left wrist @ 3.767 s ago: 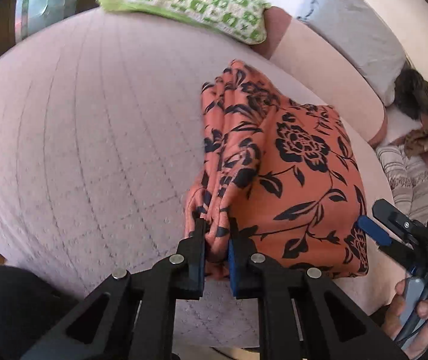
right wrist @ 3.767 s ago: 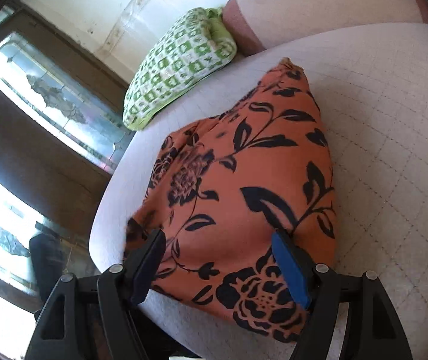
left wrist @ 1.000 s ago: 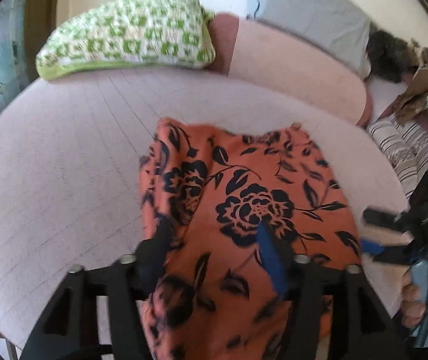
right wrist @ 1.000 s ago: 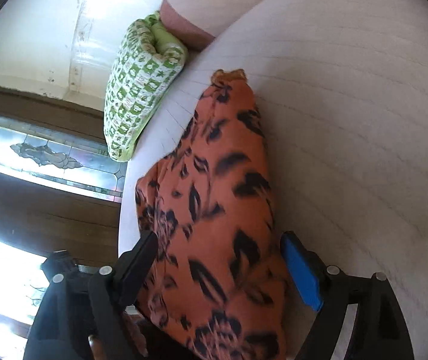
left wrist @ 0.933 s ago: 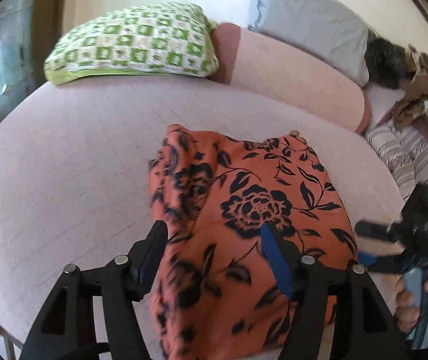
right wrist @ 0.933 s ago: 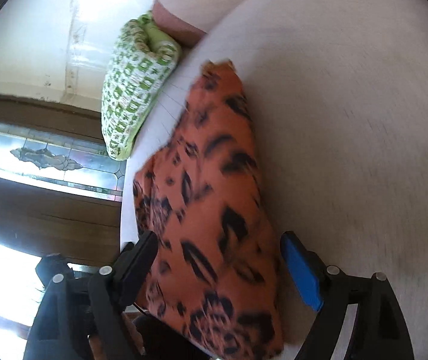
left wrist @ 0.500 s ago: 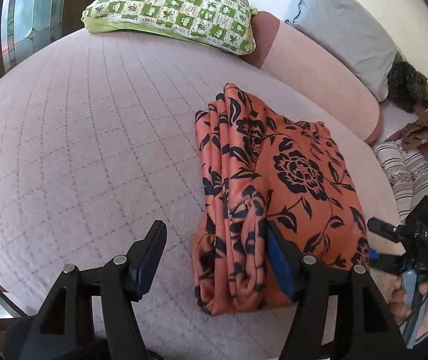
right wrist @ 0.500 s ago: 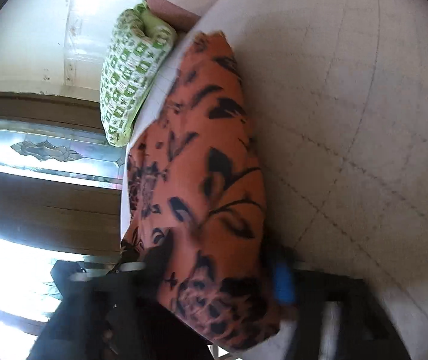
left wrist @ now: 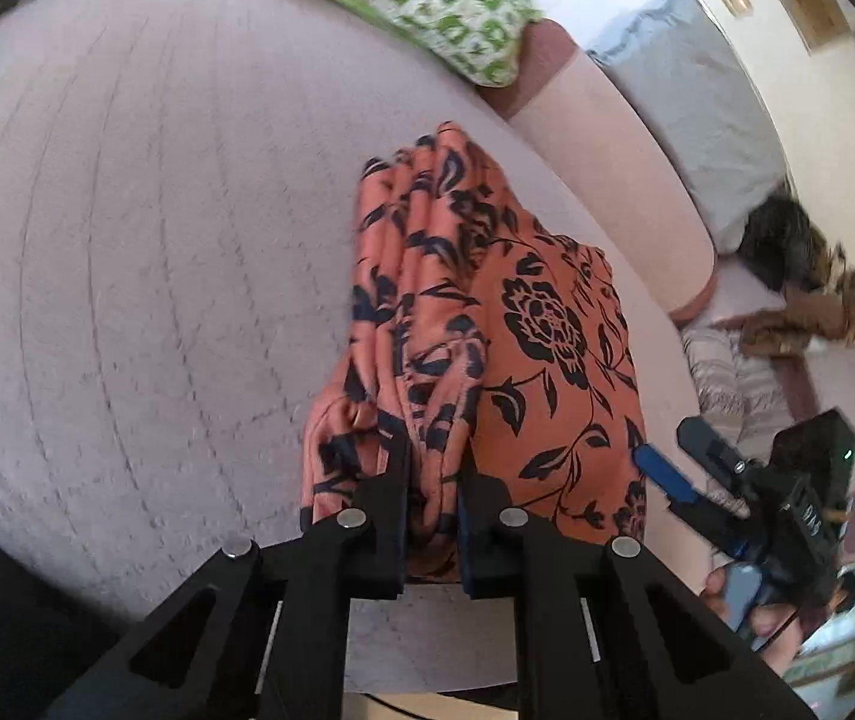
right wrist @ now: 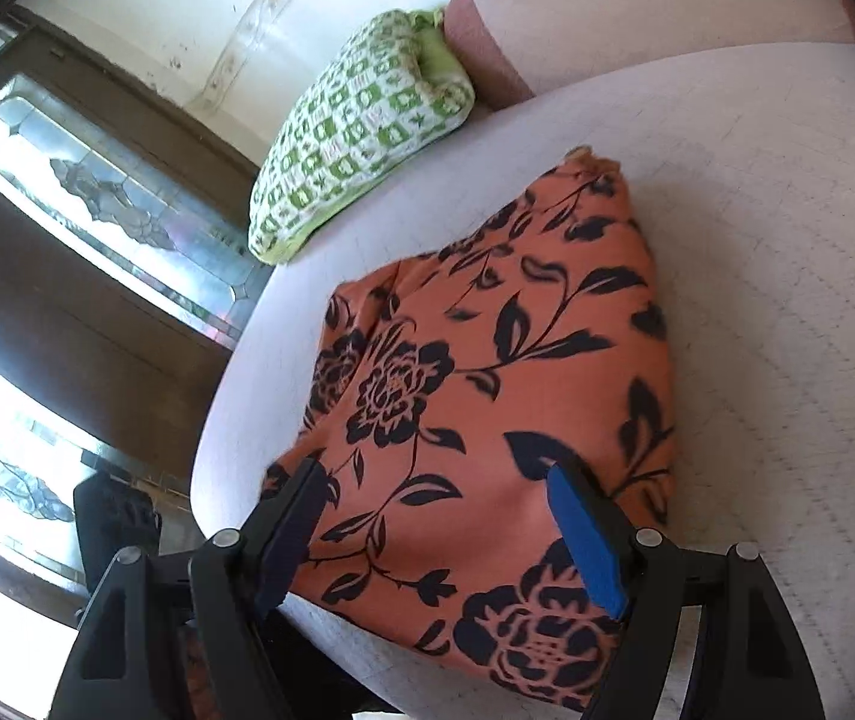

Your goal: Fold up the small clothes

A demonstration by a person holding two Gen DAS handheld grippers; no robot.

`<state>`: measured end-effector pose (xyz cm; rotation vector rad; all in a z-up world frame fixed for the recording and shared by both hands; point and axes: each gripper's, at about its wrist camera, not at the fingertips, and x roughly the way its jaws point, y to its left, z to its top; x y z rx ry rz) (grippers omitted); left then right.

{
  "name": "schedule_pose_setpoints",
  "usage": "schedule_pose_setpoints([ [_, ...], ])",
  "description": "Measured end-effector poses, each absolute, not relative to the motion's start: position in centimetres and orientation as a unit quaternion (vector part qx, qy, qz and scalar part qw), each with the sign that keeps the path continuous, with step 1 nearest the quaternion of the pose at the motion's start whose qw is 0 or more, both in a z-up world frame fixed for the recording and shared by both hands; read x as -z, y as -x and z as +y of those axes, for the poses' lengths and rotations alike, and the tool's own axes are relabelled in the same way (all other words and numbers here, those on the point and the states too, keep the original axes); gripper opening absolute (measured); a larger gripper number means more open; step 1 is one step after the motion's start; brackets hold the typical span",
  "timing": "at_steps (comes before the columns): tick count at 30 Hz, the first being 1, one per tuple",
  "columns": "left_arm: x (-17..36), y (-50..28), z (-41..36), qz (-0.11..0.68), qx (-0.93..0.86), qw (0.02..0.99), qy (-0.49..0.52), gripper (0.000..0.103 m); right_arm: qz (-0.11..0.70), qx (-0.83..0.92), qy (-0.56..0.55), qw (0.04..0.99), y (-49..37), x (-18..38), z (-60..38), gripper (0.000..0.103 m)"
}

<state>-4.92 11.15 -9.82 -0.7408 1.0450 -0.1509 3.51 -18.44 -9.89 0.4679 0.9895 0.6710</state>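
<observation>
Left gripper point(left wrist: 432, 480) reclamped (garment point(left wrist: 523, 360) edge)

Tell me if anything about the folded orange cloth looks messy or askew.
Yes. The orange cloth lies flat on its right side, but its left edge is bunched into loose ridges, and the left gripper is shut on that bunch. The right gripper is open over the near edge.

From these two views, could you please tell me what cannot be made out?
- Left wrist: the garment's pinched edge is hidden between the left gripper's fingers.
- Right wrist: the garment's near corner is cut off by the frame edge; the right gripper covers part of it.
- Both: the layers underneath are hidden.
</observation>
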Motion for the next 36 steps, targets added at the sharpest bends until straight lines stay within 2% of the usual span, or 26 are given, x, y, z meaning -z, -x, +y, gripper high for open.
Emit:
schedule_pose_setpoints([
  [4,13.2,6.3,13.0,0.482,0.053,0.768,0.418,0.011,0.471,-0.324,-0.215,0.791,-3.6,11.5,-18.1,0.079],
  [9,9.6,5.9,10.7,0.476,0.053,0.816,0.324,0.011,0.473,-0.333,-0.195,0.792,-4.3,11.1,-17.4,0.082],
  [11,12.9,5.8,12.0,0.497,0.042,0.778,0.381,0.014,0.480,-0.333,-0.211,0.784,-4.7,11.5,-17.4,0.082],
  [12,12.6,5.9,12.4,0.492,0.046,0.775,0.393,0.014,0.481,-0.333,-0.211,0.783,-4.6,11.4,-17.4,0.082],
  [16,10.3,5.4,11.3,0.498,0.057,0.795,0.342,0.020,0.473,-0.338,-0.194,0.790,-4.7,10.3,-17.2,0.084],
  [17,9.9,5.4,11.4,0.495,0.060,0.795,0.347,0.025,0.473,-0.336,-0.196,0.790,-4.9,10.3,-17.2,0.084],
  [18,9.0,5.4,11.6,0.485,0.063,0.797,0.354,0.038,0.473,-0.335,-0.205,0.788,-5.2,10.5,-17.3,0.084],
  [19,8.3,5.4,12.0,0.475,0.064,0.805,0.351,0.046,0.475,-0.336,-0.217,0.784,-5.5,10.9,-17.4,0.085],
  [20,7.4,5.1,12.2,0.464,0.060,0.815,0.342,0.063,0.475,-0.338,-0.221,0.782,-5.5,11.1,-17.5,0.085],
  [21,6.8,4.5,12.4,0.455,0.055,0.825,0.331,0.071,0.473,-0.340,-0.220,0.783,-5.5,11.1,-17.4,0.085],
  [24,6.8,0.5,13.1,0.457,0.058,0.828,0.319,0.071,0.466,-0.348,-0.207,0.787,-5.1,11.1,-17.1,0.087],
  [31,10.8,-8.2,13.5,0.516,0.069,0.784,0.338,0.069,0.460,-0.353,-0.224,0.783,-5.0,11.5,-17.4,0.087],
  [32,10.8,-8.7,13.5,0.509,0.076,0.789,0.335,0.039,0.459,-0.355,-0.223,0.784,-5.0,11.5,-17.4,0.087],
  [33,10.7,-8.5,13.4,0.508,0.081,0.793,0.327,0.025,0.458,-0.357,-0.222,0.783,-4.9,11.5,-17.4,0.087],
  [36,9.5,-6.5,13.5,0.444,0.098,0.835,0.310,0.021,0.455,-0.365,-0.226,0.780,-4.9,11.8,-17.7,0.087],
])
